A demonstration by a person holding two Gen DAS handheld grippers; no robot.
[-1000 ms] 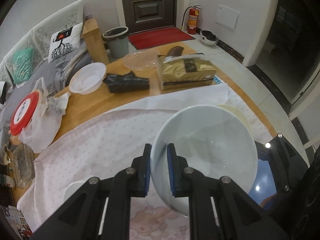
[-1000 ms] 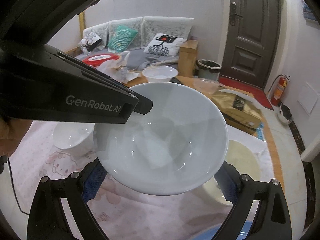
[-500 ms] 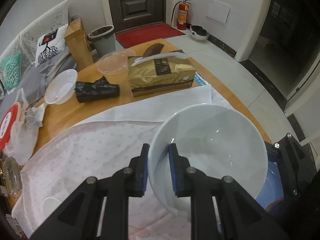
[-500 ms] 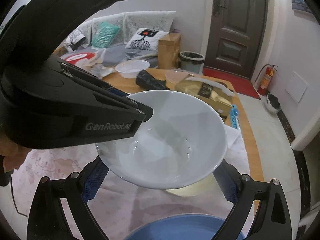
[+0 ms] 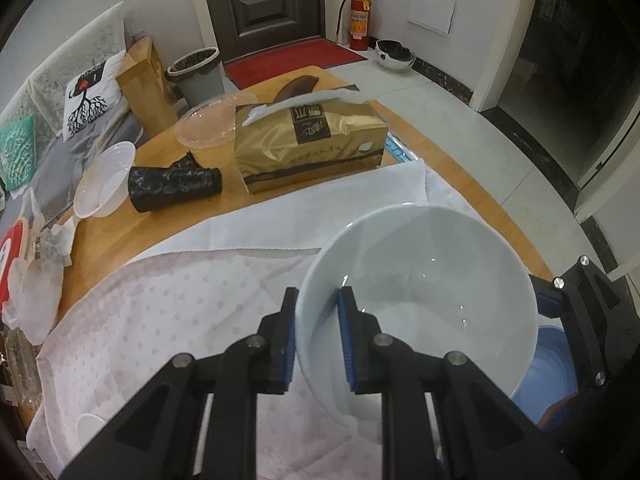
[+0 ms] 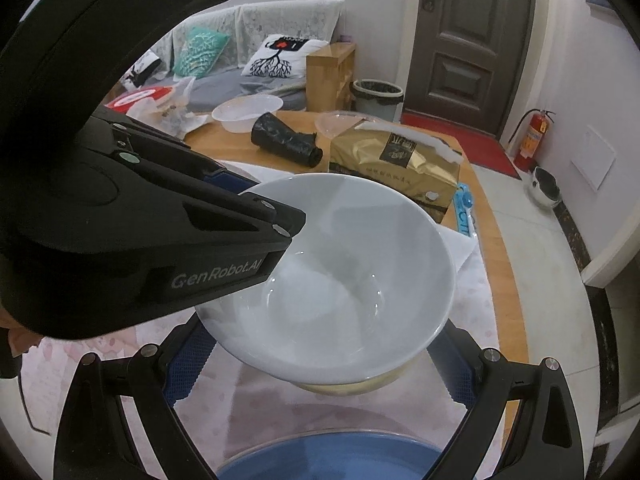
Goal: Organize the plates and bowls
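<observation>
My left gripper is shut on the near rim of a large white bowl, one finger inside and one outside. It holds the bowl above the table. In the right wrist view the same white bowl hangs just over a cream plate, whose edge shows under it. My right gripper is open, its fingers wide on either side below the bowl, holding nothing. A blue plate lies at the near edge; it also shows in the left wrist view.
A pink dotted cloth covers the near table. Farther back stand a gold tissue pack, a black bag roll, a clear plastic bowl and a clear lid. A small white dish sits at the near left.
The left gripper has carried the white bowl to the right and lower, over the cream plate. The right gripper stays open beneath it.
</observation>
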